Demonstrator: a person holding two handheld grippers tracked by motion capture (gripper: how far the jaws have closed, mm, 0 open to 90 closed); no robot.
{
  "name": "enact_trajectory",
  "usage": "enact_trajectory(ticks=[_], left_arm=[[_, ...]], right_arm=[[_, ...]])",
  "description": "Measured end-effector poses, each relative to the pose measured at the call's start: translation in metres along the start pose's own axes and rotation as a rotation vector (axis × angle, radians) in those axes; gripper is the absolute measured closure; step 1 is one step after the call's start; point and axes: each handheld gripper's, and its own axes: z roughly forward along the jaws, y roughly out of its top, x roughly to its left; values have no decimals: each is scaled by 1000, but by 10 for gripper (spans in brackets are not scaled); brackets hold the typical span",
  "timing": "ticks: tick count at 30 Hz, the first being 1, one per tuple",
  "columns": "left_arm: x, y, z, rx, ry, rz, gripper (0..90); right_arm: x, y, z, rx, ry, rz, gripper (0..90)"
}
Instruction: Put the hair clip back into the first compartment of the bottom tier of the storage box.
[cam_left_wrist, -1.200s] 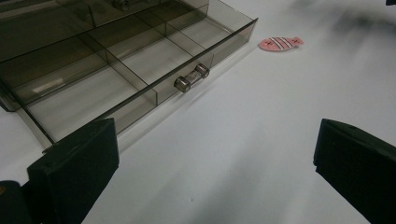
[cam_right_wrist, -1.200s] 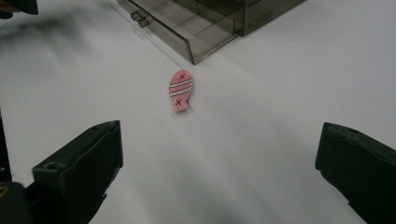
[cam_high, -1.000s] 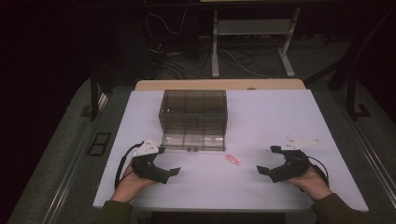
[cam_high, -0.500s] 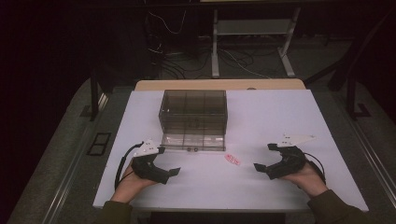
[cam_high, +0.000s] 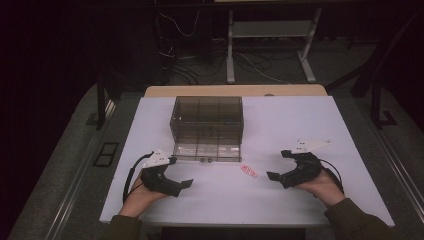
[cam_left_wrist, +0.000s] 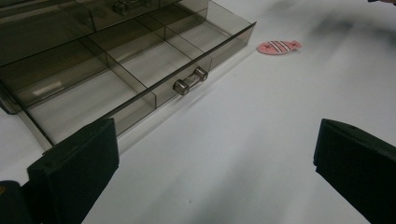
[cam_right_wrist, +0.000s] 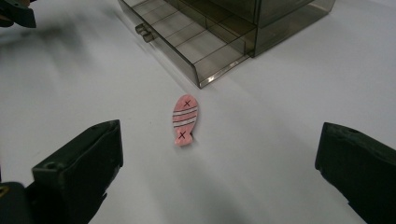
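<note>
High view: white table; smoky drawer box with its bottom drawer pulled out, ahead of both grippers. Right gripper, jaws wide apart and empty, lies nearer the pink fish piece than the left gripper, likewise spread and empty. Right gripper view: the fish piece lies flat straight ahead between the jaws, long axis running away from them, apart from the drawer's corner, bare tabletop on all sides.
</note>
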Motion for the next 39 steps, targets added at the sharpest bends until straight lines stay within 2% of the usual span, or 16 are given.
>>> enact_trajectory(ticks=[20,39], left_arm=[[-2,-3,-1,-1,-4,1,0],[-1,-2,5,-10,-13,6,0]], right_arm=[[1,15,18,27,14,-35,4],[1,30,40,47,41,-38,4]])
